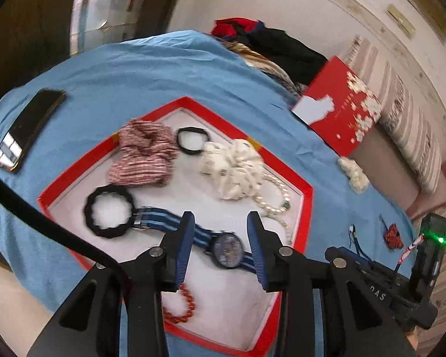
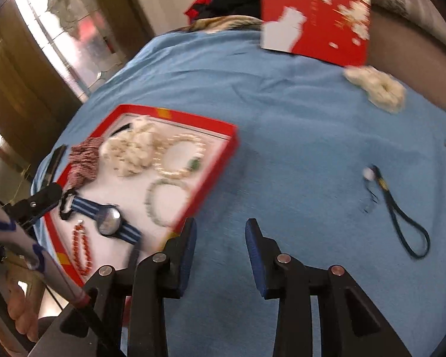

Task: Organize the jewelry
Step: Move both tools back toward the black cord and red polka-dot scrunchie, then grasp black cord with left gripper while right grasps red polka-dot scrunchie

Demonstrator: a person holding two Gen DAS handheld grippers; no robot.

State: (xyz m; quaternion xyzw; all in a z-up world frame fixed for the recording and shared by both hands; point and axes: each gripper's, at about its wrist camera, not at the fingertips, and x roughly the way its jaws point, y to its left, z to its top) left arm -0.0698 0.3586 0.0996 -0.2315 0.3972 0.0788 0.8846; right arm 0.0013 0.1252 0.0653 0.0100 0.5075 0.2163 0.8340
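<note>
A red-rimmed tray [image 1: 304,192] with a white floor lies on the blue cloth; it also shows in the right wrist view [image 2: 223,148]. In it lie a blue-striped watch [image 1: 226,250], a red bead bracelet [image 1: 184,306], black hair ties [image 1: 108,211], a striped scrunchie [image 1: 145,154], a cream scrunchie [image 1: 235,169] and a pearl bracelet [image 1: 279,202]. My left gripper [image 1: 220,229] is open, just above the watch. My right gripper [image 2: 220,235] is open and empty over bare cloth beside the tray. A dark blue cord loop [image 2: 401,223] and a cream scrunchie [image 2: 377,89] lie loose on the cloth.
A red box lid [image 1: 342,110] stands at the table's far right edge. A phone [image 1: 29,128] lies at the left on the cloth. A small red trinket [image 1: 392,235] lies right of the tray. Clothes [image 1: 270,44] are piled at the back.
</note>
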